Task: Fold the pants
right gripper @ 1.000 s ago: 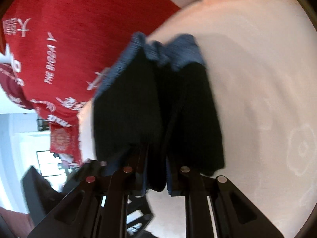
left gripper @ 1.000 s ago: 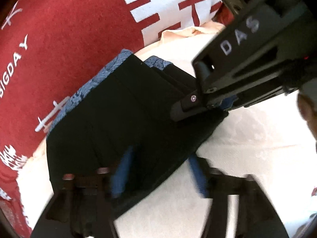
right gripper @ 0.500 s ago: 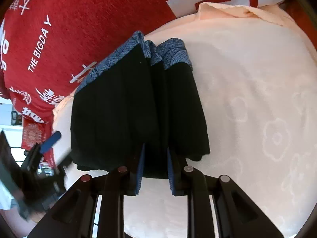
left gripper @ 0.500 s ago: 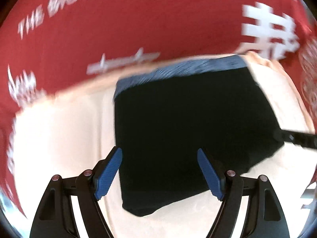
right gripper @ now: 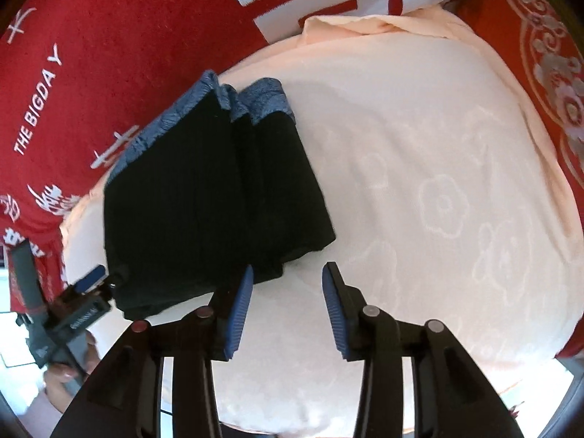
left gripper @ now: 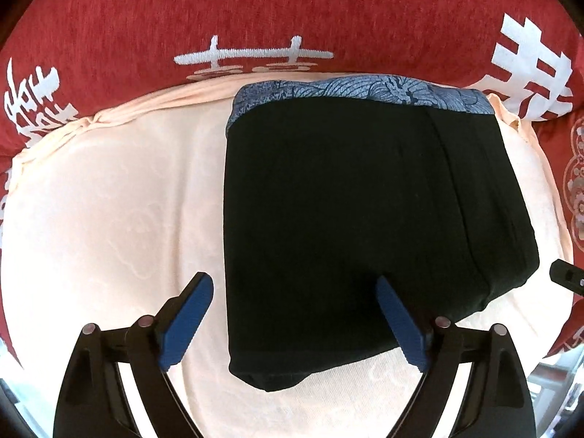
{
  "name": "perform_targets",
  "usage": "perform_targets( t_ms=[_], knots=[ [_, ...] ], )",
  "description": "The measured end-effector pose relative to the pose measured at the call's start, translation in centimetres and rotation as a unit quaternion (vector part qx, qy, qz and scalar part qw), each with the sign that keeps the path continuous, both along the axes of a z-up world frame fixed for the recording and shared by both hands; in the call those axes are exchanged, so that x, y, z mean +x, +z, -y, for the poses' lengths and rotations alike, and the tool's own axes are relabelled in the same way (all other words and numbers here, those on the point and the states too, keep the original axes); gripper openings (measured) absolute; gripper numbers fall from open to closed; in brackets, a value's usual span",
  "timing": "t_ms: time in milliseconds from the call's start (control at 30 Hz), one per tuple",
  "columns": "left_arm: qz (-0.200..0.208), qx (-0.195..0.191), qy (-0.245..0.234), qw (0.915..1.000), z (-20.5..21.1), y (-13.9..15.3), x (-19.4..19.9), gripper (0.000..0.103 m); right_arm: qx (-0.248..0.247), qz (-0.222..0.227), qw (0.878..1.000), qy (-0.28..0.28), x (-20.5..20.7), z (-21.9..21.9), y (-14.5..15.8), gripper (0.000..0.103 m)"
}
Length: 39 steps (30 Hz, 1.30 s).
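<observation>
Release step: pants (left gripper: 365,200) lie folded; both left gripper (left gripper: 295,323) and right gripper (right gripper: 287,308) fingers just opened, empty. Next, probably withdrawal.

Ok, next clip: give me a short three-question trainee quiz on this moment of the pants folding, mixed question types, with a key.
1. True or false: the right gripper is clamped on the black pants.
2. Multiple choice: the patterned blue waistband lies nearest to A) the red blanket, B) the left gripper, C) a wooden floor.
3. Fill in: the pants rest on a ____-coloured towel.

Key
1. False. Its jaws have just been opening; only towel shows between them, and the pants lie beside its left pad.
2. A. The waistband runs along the towel's far edge, by the blanket.
3. Peach.
</observation>
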<state>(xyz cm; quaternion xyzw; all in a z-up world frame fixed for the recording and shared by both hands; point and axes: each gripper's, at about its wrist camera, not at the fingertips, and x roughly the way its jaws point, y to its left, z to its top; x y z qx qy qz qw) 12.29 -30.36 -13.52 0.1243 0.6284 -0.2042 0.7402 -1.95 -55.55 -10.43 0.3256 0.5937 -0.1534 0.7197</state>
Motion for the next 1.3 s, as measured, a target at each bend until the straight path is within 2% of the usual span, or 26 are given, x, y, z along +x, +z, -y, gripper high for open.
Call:
perform_targets(
  t_ms=[167,300,367,467,833,967,1067,1133,1167,1200,1300],
  knots=[
    [-0.003,-0.002,-0.01,0.9999,-0.2,-0.3,0.1,0.092,-0.018,0.016,0.999,0.038,1.5,-3.1,1.6,0.044],
    [-0.011,-0.005,-0.016,0.9998,-0.4,-0.4,-0.2,0.092,-0.018,0.018,0.998,0.053,3.3,-5.3,0.6,0.044],
    [-0.013,-0.008,-0.017,0.9997,-0.3,-0.3,-0.2,0.092,-0.033,-0.001,0.997,0.066,4.0,-6.1,-0.6,0.045],
    [-0.012,-0.01,-0.024,0.9996,-0.2,-0.2,-0.3,0.092,-0.045,-0.021,0.996,0.071,4.4,-6.5,-2.2,0.048],
    [-0.015,-0.012,-0.03,0.9993,-0.3,-0.2,0.0,0.092,-0.064,-0.03,0.994,0.087,4.6,-7.3,-2.1,0.055],
    [0.015,-0.008,-0.011,0.9998,-0.7,1.6,1.0,0.092,-0.052,-0.028,0.994,0.093,4.8,-6.8,-1.1,0.055],
    [0.033,-0.006,0.022,0.9992,-0.9,2.6,3.6,0.092,-0.059,0.001,0.994,0.097,5.4,-5.5,0.7,0.055],
    [0.035,0.002,0.046,0.9983,-0.7,2.5,5.8,0.092,-0.066,0.021,0.993,0.094,6.5,-3.8,1.7,0.051],
    [0.034,0.006,0.057,0.9978,-0.6,2.3,6.7,0.092,-0.065,0.031,0.993,0.091,7.1,-3.0,2.0,0.038],
    [0.033,0.008,0.069,0.9971,-0.3,2.0,7.7,0.092,-0.057,0.039,0.994,0.088,7.9,-2.0,2.1,0.032],
    [0.026,0.015,0.084,0.9961,0.7,0.2,9.5,0.092,-0.04,0.057,0.995,0.066,10.6,0.9,1.8,0.029]
  ],
)
